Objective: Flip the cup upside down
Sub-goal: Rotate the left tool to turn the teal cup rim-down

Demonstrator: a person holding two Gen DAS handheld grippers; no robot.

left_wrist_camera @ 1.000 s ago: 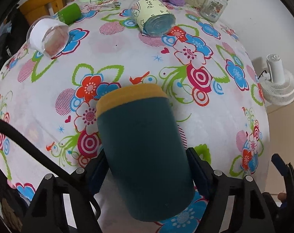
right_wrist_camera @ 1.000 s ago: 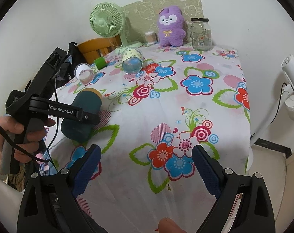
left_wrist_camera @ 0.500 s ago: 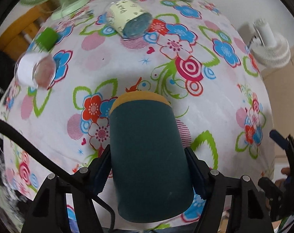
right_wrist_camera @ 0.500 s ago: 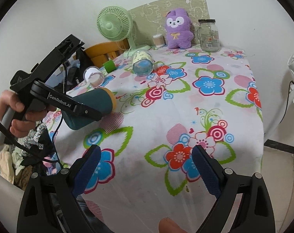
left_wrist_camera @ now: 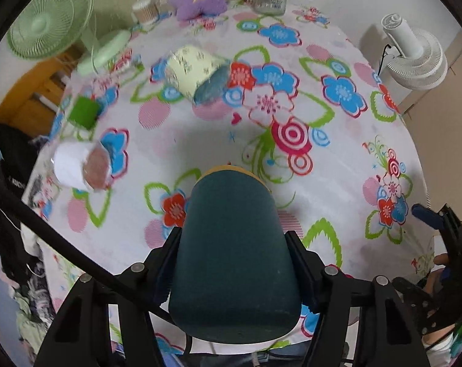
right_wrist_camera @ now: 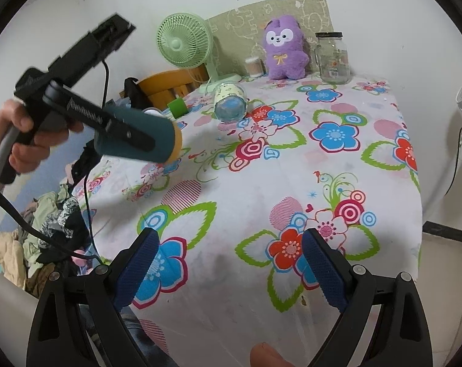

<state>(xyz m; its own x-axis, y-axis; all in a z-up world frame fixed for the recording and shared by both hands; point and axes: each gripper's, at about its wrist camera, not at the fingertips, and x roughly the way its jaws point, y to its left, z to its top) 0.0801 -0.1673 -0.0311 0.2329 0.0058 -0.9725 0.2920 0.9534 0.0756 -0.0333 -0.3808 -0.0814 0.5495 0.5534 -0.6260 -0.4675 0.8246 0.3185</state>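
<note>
Cup: a dark teal cup (left_wrist_camera: 234, 253) with a mustard-yellow rim band is held in the air over the left edge of the counter (right_wrist_camera: 261, 183), lying roughly level, rim pointed toward the middle.
Left tongs (left_wrist_camera: 232, 263): clamped on the cup's body at mid-height, one pad on each side wall.
Right tongs (right_wrist_camera: 228, 270): held wide apart and empty above the near edge of the counter.
Handling: the cup is judged light and stiff; its smooth, tapered wall could slide between the pads under a loose grip.
Hold point: the mid-wall grip is judged sound, since the rim is left free to be set down.
Neighbours: a fallen glass jar (right_wrist_camera: 230, 102) and a small green cup (right_wrist_camera: 177, 107) are kept well apart.
</note>
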